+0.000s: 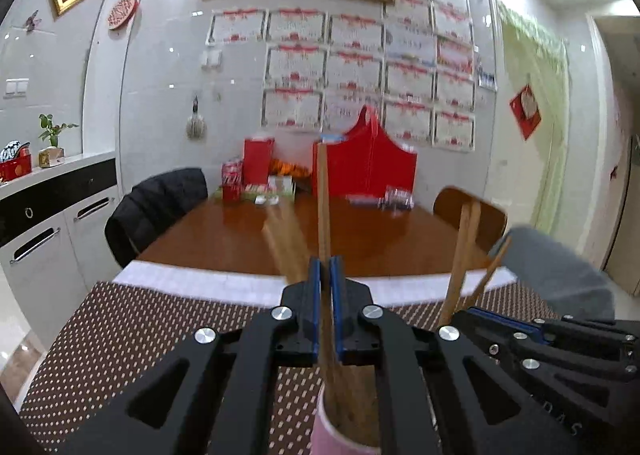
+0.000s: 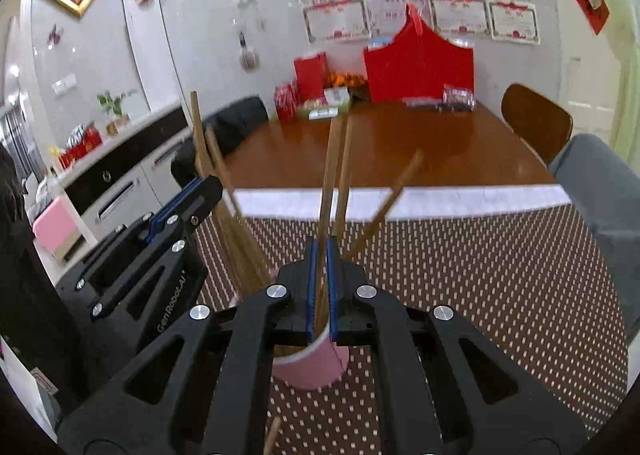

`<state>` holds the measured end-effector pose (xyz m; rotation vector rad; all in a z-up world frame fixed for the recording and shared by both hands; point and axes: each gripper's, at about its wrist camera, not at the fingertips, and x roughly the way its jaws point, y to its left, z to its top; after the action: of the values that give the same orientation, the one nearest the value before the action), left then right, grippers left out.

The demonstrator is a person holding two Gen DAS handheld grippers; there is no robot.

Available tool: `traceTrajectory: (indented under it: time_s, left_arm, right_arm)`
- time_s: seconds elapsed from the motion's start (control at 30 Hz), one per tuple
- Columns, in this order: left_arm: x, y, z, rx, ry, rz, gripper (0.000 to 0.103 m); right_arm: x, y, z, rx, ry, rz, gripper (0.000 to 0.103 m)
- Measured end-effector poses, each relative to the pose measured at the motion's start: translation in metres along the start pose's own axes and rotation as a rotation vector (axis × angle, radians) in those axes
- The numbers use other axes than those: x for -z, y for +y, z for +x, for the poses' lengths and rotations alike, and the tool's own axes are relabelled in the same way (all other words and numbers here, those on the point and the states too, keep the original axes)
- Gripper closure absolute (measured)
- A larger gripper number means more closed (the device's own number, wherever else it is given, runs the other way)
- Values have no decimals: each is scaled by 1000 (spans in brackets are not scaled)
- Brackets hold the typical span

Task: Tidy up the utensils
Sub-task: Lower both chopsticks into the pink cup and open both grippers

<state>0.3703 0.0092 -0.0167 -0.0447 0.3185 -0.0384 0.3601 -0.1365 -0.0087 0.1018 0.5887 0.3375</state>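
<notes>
A: Legible markings?
B: "GenRobot.AI" on the left gripper (image 2: 208, 191) body; nothing else is readable.
A: Count and location?
B: One pink cup (image 2: 310, 365) on the dotted mat (image 2: 480, 275) covering the surface. Several chopsticks (image 2: 236, 247) stand in it; blur prevents an exact count.
A: Finger state?
B: Left gripper fingers (image 1: 316, 295) are clamped on one chopstick (image 1: 323, 191); right gripper (image 2: 321, 287) is clamped on another chopstick (image 2: 330, 175), above the cup.
</notes>
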Motion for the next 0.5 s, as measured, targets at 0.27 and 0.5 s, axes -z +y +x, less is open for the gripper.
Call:
traceTrajectory:
  time_s: [0.27, 0.5]
  left_arm:
    - [23, 4, -8, -22, 59, 43, 81]
    - [31, 7, -28, -23, 87, 53, 81]
  right_arm:
    - [30, -11, 5, 30, 108, 34, 97]
    - [38, -16, -18, 53, 93, 21, 97]
